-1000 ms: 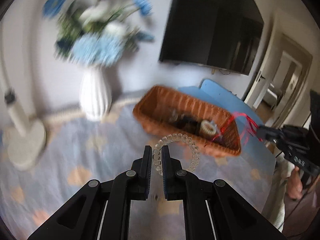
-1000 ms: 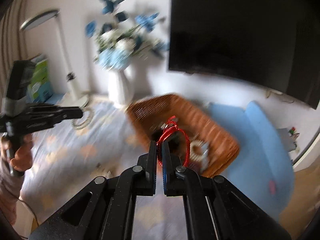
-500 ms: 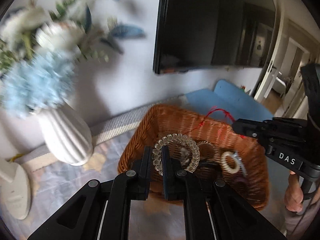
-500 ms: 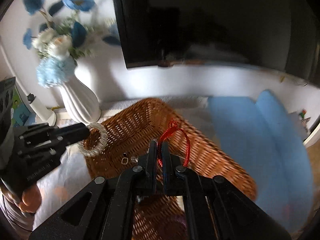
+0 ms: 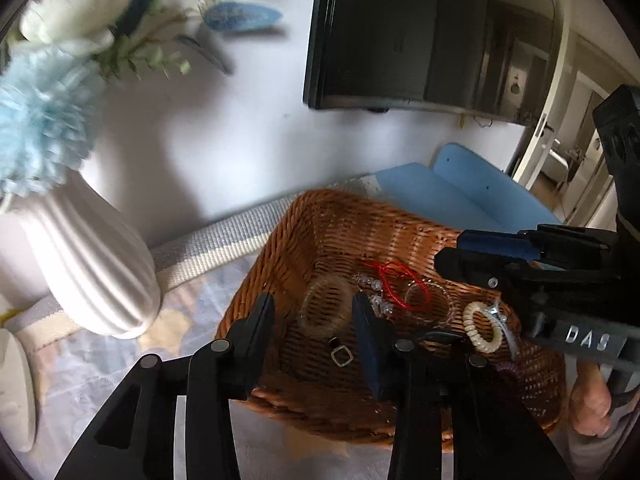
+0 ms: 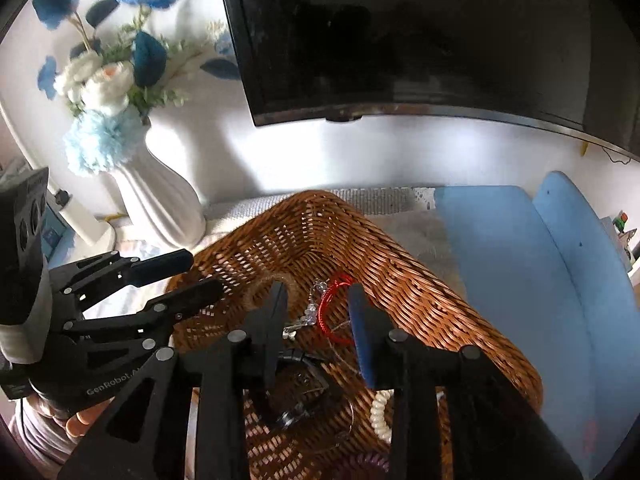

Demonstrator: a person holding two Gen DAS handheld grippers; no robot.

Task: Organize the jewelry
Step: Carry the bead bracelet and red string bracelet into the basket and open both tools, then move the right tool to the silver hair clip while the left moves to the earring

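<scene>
- Both grippers hang over the wicker basket [image 5: 304,240], a brown woven tray with high sides sitting on a pale patterned cloth [image 5: 120,360].
- The left gripper [image 5: 314,316] has its jaws spread wide, nothing between them; one finger is black, the other shows a blue pad.
- Right below that gap lies the clear beaded bracelet [image 5: 326,308], a see-through ring lying on the basket floor, a bit blurred.
- The right gripper [image 6: 316,312] is spread apart too, holding nothing.
- The red cord bracelet [image 6: 332,308] lies in the basket under the right gripper, a thin bright red loop, loosely crumpled over the other pieces.
- Next to the red cord there is a sparkly crystal piece [image 5: 374,292], small clear stones in a short string, touching the red loop.
- A cream spiral hair tie [image 5: 482,328] sits toward the right side of the basket, a coiled ring, with a silvery clip just beside it.
- A little square metal ring [image 5: 341,356] lies alone on the weave near the left gripper's blue finger.
- Down at the near edge a purple spiral tie [image 6: 364,464] peeks out, mostly hidden.
- Behind the basket stands a white ribbed vase [image 6: 160,200] with blue and white flowers, and a dark TV [image 6: 400,40] hangs on the wall.
- A blue chair [image 6: 540,260] sits just past the basket on the right.
</scene>
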